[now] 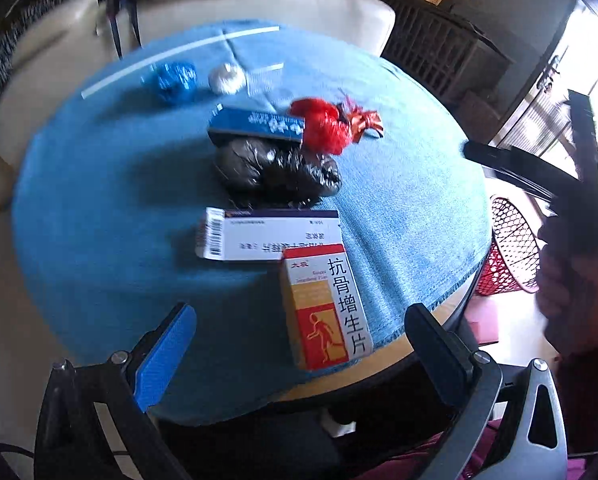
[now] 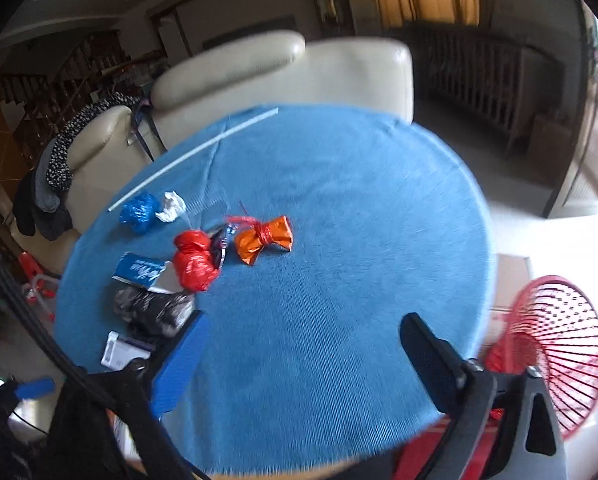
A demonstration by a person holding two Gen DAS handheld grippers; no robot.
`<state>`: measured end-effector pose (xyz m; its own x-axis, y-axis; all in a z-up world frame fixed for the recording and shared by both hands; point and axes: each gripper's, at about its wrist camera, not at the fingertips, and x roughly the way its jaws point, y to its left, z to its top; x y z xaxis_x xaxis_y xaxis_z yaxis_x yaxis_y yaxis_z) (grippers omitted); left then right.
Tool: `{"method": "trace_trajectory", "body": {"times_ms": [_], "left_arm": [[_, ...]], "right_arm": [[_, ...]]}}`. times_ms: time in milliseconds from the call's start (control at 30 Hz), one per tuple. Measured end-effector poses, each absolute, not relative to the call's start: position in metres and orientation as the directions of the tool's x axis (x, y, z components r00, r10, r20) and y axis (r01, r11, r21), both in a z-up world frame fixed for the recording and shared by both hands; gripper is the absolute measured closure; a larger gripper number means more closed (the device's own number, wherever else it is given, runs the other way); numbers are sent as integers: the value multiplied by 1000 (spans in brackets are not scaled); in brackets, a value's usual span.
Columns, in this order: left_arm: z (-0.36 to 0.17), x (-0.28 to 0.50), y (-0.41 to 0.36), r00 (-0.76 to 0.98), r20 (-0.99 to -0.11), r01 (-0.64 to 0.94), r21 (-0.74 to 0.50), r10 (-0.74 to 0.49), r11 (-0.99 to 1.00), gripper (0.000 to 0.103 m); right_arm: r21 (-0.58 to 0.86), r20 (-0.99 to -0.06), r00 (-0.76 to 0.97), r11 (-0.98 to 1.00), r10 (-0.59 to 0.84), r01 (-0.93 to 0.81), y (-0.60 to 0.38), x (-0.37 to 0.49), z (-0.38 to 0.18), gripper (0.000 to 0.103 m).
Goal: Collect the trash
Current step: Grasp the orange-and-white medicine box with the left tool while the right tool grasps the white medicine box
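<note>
Crinkled plastic trash bundles [image 1: 277,170], cardboard boxes [image 1: 323,304] on ribbed blue cloth [image 2: 339,240], both grippers [image 1: 299,344] [image 2: 303,364] wide, empty

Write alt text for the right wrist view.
Open, empty tongs hover over a round table under a blue cloth. Small trash lies at its left: an orange wrapper, a red bag, a black bag, a blue bag. A red mesh basket stands off the right edge.
</note>
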<state>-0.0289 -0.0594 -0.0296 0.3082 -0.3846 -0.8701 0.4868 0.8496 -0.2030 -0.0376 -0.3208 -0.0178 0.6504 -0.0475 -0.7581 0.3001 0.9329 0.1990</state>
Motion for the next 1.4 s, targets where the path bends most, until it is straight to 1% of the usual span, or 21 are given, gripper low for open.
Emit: {"method": "trace_trajectory", "body": {"times_ms": [67,100,167,200,300,367,400,433,533,567,733,867,1067,1133,1400], "left_arm": [[-38,-23,-60,272,-875,474,-241,-401,847,2],[-43,-21,-61,253,-878,469,-256,-406,846,3],[-51,-18,-65,217,-886,465,-275,-410,841,11],[-56,-17,-69,197,-891,468,-282,-410,838,14],[-68,-12,-76,174,-901,470,-279,-398,837,29],[-76,-8,-77,157,-903,455,-292,-399,841,50],[-79,-6,-76,160,-903,449,-294,-399,844,50],[-79,-6,-74,175,-899,442,-294,-402,848,55],[-74,-7,-64,210,-885,441,-294,-416,848,55],[-72,-9,-59,220,-880,443,-294,-421,847,55],[-59,-19,-32,271,-868,447,-270,-417,853,55],[-50,-16,-4,310,-870,410,-243,-385,879,55],[-41,-11,35,388,-872,340,-166,-298,926,55],[-43,-10,40,399,-873,326,-151,-280,933,55],[-40,-11,41,456,-872,313,-31,-179,949,55]], "right_arm": [[232,-780,626,927,-4,294,-326,-17,-32,26],[261,-790,613,922,34,285,-327,-6,-39,27],[295,-800,593,919,88,262,-325,9,-50,27],[305,-802,587,921,111,242,-321,14,-55,27],[321,-805,571,927,161,192,-309,22,-67,27],[324,-803,569,932,180,163,-302,22,-70,27],[329,-797,573,933,192,146,-297,21,-71,27],[342,-790,575,931,210,129,-295,19,-70,27],[366,-775,573,929,267,62,-285,15,-68,27],[365,-775,559,931,295,15,-276,14,-67,27],[315,-789,492,930,368,-190,-221,18,-69,27],[267,-810,441,912,387,-311,-183,26,-76,27],[212,-838,381,876,390,-432,-135,49,-91,27],[192,-862,339,861,377,-470,-120,61,-103,26],[49,-892,348,826,290,-561,-92,53,-107,25]]}}
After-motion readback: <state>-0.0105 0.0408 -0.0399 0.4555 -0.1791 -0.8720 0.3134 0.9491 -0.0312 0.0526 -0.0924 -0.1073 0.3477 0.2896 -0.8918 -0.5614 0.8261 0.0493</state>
